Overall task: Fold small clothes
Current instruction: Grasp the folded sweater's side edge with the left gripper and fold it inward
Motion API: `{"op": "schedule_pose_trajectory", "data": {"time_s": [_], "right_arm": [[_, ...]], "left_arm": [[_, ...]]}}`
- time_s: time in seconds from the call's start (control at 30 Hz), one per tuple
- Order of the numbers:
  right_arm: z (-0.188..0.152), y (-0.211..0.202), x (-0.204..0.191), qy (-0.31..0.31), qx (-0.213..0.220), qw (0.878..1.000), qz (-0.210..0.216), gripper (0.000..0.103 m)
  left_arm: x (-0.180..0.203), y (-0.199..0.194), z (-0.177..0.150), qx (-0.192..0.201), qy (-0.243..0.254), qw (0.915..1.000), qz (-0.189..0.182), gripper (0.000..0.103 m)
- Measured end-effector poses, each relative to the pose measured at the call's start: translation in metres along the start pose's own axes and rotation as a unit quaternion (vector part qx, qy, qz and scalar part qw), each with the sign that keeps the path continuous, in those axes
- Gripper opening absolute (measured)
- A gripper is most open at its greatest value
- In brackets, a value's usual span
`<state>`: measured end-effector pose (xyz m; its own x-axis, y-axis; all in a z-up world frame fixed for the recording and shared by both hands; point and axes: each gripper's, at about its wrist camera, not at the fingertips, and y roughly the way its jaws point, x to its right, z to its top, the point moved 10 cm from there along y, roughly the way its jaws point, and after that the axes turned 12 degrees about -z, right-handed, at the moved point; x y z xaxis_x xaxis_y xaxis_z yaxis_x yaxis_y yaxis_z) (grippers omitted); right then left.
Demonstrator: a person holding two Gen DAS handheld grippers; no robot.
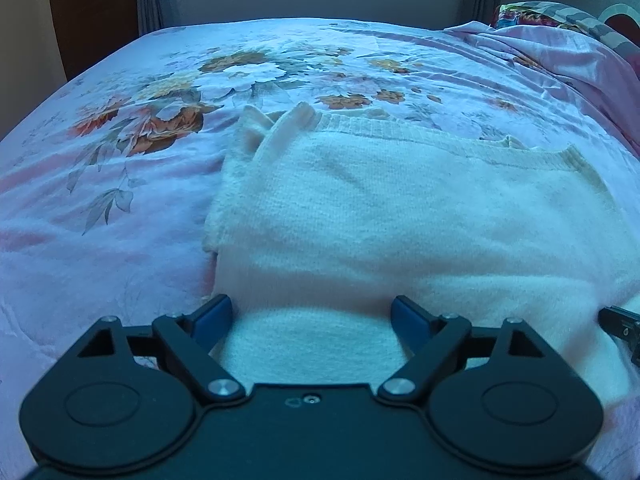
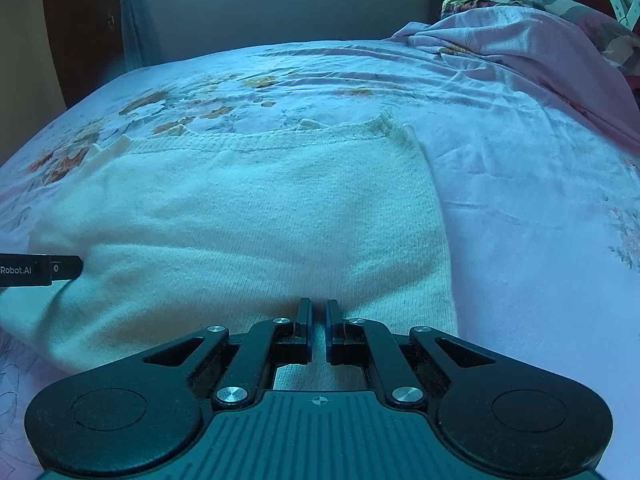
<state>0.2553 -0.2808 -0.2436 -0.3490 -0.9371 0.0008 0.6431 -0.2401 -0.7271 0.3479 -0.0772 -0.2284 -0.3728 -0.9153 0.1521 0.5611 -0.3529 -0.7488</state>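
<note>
- The bed [image 1: 120, 184] fills both views, covered by a pale flowered sheet, with a rumpled pink blanket [image 2: 520, 40] bunched at the far right corner near a patterned pillow.
- A white knitted sweater [image 1: 380, 208] lies on the sheet in the near middle of the bed, its ribbed hem or edge toward the far side. It looks already narrowed: the left side carries a doubled layer, and a cuff or sleeve end [image 1: 288, 120] sticks up at the far left corner. The right edge runs fairly straight.
- As I judge it, the folding is partway along. The sides seem turned in, while the near end is not yet brought over to the far end, so at least one lengthwise fold is left, plus tidying that loose cuff.
- The left tool [image 1: 312, 312] sits at the near edge of the sweater with its fingers spread wide apart. The blue pads [image 1: 216, 312] stand either side of a hump of knit, around it but not pressing it, as far as I can tell.
- The right tool [image 2: 319, 320] is at the near edge close to the right side, its fingers drawn nearly together with only a thin slit between. Knit shows in that slit, so it appears to be pinching the sweater's near edge.
</note>
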Motion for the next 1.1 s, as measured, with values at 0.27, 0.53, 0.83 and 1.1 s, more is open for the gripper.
{"op": "schedule_pose_trajectory", "data": {"time_s": [0.27,0.53,0.83,1.1], "right_arm": [[-0.001,-0.001,-0.002,-0.005,0.005,1.0,-0.005,0.003],[-0.002,-0.003,-0.002,0.0,0.01,1.0,0.0,0.003],[-0.001,-0.003,0.0,0.006,0.011,1.0,0.009,0.003],[-0.001,-0.004,0.0,0.017,0.013,1.0,0.013,0.003]], "left_arm": [[-0.017,-0.017,0.012,0.006,-0.01,0.9999,0.002,0.08],[-0.066,-0.022,0.025,0.011,-0.057,0.9983,0.011,0.084],[-0.075,0.009,0.023,-0.007,-0.127,0.9884,-0.083,0.093],[-0.057,0.019,0.033,-0.004,-0.131,0.981,-0.144,0.043]]}}
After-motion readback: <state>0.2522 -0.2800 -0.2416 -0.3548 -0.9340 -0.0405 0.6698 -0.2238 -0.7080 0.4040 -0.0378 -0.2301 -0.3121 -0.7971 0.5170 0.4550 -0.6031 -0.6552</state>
